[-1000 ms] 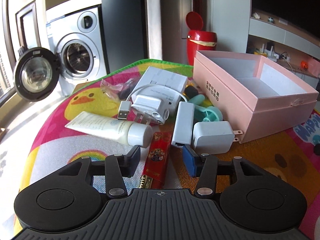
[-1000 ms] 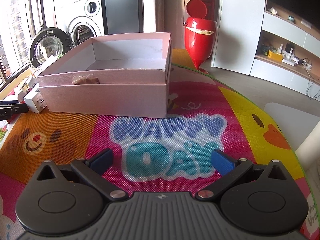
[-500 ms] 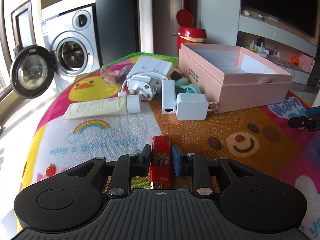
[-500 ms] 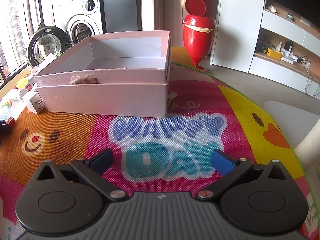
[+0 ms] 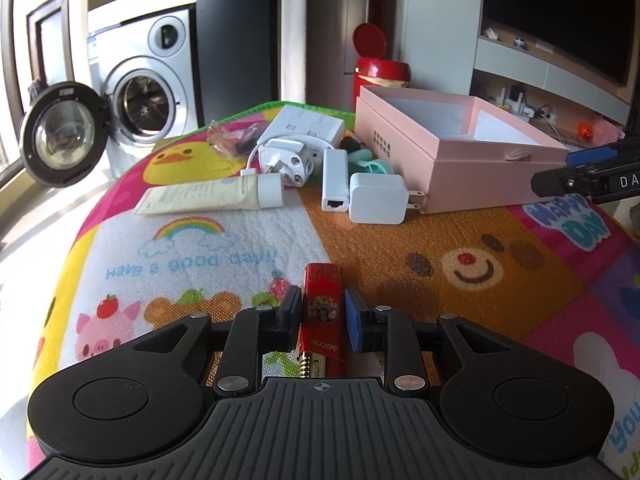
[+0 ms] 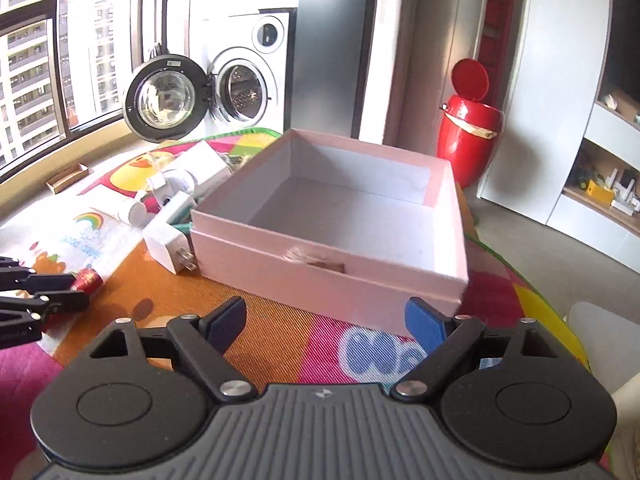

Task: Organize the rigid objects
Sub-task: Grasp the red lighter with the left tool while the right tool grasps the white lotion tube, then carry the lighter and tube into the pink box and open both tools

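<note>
Before us the pink box (image 6: pixel 332 240) sits empty on the worktop (image 5: pixel 400 248), chargers beside it. Our right gripper (image 6: pixel 324 320) hovers with fingers spread, holding nothing. Our left gripper (image 5: pixel 322 318) clamps the red lighter (image 5: pixel 322 308); we should lift it level, clear the rim, then release low inside.
</note>
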Demonstrator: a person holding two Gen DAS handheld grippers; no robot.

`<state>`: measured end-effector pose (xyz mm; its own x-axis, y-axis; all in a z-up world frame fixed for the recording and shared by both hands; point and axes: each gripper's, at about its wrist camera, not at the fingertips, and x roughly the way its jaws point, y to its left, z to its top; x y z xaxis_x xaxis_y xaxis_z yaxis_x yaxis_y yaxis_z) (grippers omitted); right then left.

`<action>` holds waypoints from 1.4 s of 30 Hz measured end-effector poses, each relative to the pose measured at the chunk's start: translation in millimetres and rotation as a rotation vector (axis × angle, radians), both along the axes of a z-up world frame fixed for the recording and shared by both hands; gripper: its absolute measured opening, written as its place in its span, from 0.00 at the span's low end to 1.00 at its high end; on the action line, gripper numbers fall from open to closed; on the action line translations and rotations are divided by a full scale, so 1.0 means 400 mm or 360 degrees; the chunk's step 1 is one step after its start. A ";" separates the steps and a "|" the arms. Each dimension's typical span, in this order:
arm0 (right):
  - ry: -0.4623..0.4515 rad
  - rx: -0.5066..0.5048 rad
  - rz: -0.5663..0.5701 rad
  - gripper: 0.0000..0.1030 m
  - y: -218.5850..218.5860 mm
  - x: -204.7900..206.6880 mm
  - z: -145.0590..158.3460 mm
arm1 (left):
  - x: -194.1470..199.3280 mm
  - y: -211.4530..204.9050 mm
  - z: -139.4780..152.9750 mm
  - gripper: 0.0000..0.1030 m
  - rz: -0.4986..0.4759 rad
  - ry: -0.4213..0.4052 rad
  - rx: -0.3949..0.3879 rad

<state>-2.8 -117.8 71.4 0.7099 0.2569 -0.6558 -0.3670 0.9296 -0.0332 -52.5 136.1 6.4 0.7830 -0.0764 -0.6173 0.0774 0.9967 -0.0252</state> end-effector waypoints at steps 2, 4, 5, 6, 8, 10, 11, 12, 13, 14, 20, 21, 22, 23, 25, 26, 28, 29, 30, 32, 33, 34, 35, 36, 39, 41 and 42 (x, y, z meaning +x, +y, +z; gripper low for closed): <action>-0.0018 0.0018 0.0112 0.84 0.061 0.024 0.030 | -0.013 0.010 0.000 0.26 -0.0027 -0.0013 -0.0038; -0.0026 0.0020 0.0231 0.79 0.149 0.063 0.057 | -0.026 0.028 0.004 0.26 -0.0050 -0.0008 -0.0093; -0.0032 0.0015 0.0296 0.78 0.194 0.081 0.064 | -0.034 0.039 0.005 0.26 -0.0053 -0.0009 -0.0116; -0.0038 0.0005 0.0374 0.74 0.242 0.097 0.067 | -0.045 0.053 0.006 0.26 -0.0044 -0.0012 -0.0130; -0.0028 -0.0044 0.0515 0.71 0.337 0.133 0.062 | -0.061 0.079 0.009 0.26 -0.0010 -0.0018 -0.0144; 0.0041 -0.0092 0.0609 0.71 0.445 0.177 0.041 | -0.077 0.110 0.015 0.26 0.0034 -0.0021 -0.0184; 0.0105 -0.0085 0.0642 0.71 0.503 0.202 0.028 | -0.084 0.125 0.017 0.26 0.0055 -0.0023 -0.0205; 0.0157 -0.0062 0.0667 0.70 0.539 0.221 0.015 | -0.089 0.138 0.018 0.26 0.0071 -0.0023 -0.0222; 0.0190 -0.0050 0.0689 0.70 0.571 0.239 0.004 | -0.093 0.147 0.019 0.26 0.0080 -0.0023 -0.0236; 0.0217 -0.0040 0.0710 0.70 0.601 0.251 -0.006 | -0.096 0.156 0.020 0.26 0.0086 -0.0023 -0.0252; 0.0509 -0.0007 0.0787 0.64 0.670 0.297 -0.078 | -0.116 0.192 0.035 0.26 0.0083 -0.0056 -0.0300; 0.0481 -0.0016 0.0805 0.61 0.661 0.277 -0.074 | -0.119 0.196 0.037 0.26 0.0075 -0.0064 -0.0318; 0.0476 -0.0033 0.0842 0.52 0.657 0.258 -0.073 | -0.119 0.199 0.037 0.26 0.0067 -0.0065 -0.0337; 0.0464 -0.0043 0.0858 0.48 0.652 0.239 -0.070 | -0.117 0.198 0.037 0.26 0.0059 -0.0063 -0.0355; 0.0479 -0.0051 0.0855 0.24 0.637 0.211 -0.063 | -0.113 0.193 0.034 0.26 0.0034 -0.0051 -0.0368; 0.0502 -0.0053 0.0858 0.21 0.626 0.198 -0.055 | -0.110 0.186 0.033 0.26 0.0016 -0.0040 -0.0361; 0.0510 -0.0027 0.0850 0.21 0.594 0.169 -0.034 | -0.110 0.166 0.032 0.26 -0.0037 -0.0021 -0.0327; 0.0491 0.0000 0.0852 0.21 0.568 0.152 -0.017 | -0.112 0.154 0.032 0.26 -0.0068 -0.0013 -0.0306; 0.0473 0.0027 0.0847 0.20 0.541 0.134 0.001 | -0.116 0.142 0.033 0.26 -0.0100 -0.0006 -0.0286; 0.0457 0.0088 0.0820 0.20 0.467 0.096 0.033 | -0.128 0.114 0.035 0.26 -0.0173 0.0004 -0.0246; 0.0449 0.0116 0.0801 0.20 0.426 0.077 0.048 | -0.133 0.098 0.038 0.26 -0.0211 0.0006 -0.0232; 0.0434 0.0136 0.0773 0.19 0.384 0.056 0.062 | -0.139 0.080 0.042 0.26 -0.0249 0.0005 -0.0221; 0.0415 0.0151 0.0734 0.18 0.338 0.035 0.074 | -0.142 0.068 0.048 0.26 -0.0277 0.0000 -0.0218; 0.0397 0.0169 0.0680 0.00 0.279 0.012 0.086 | -0.145 0.049 0.058 0.26 -0.0316 -0.0011 -0.0218; 0.0343 0.0204 0.0506 0.00 0.134 -0.046 0.108 | -0.132 -0.001 0.111 0.26 -0.0377 -0.0095 -0.0192; 0.0297 0.0219 0.0382 0.00 0.039 -0.086 0.115 | -0.110 -0.035 0.157 0.26 -0.0385 -0.0184 -0.0144; 0.0294 0.0235 0.0343 0.00 0.000 -0.100 0.114 | -0.091 -0.057 0.188 0.26 -0.0386 -0.0245 -0.0117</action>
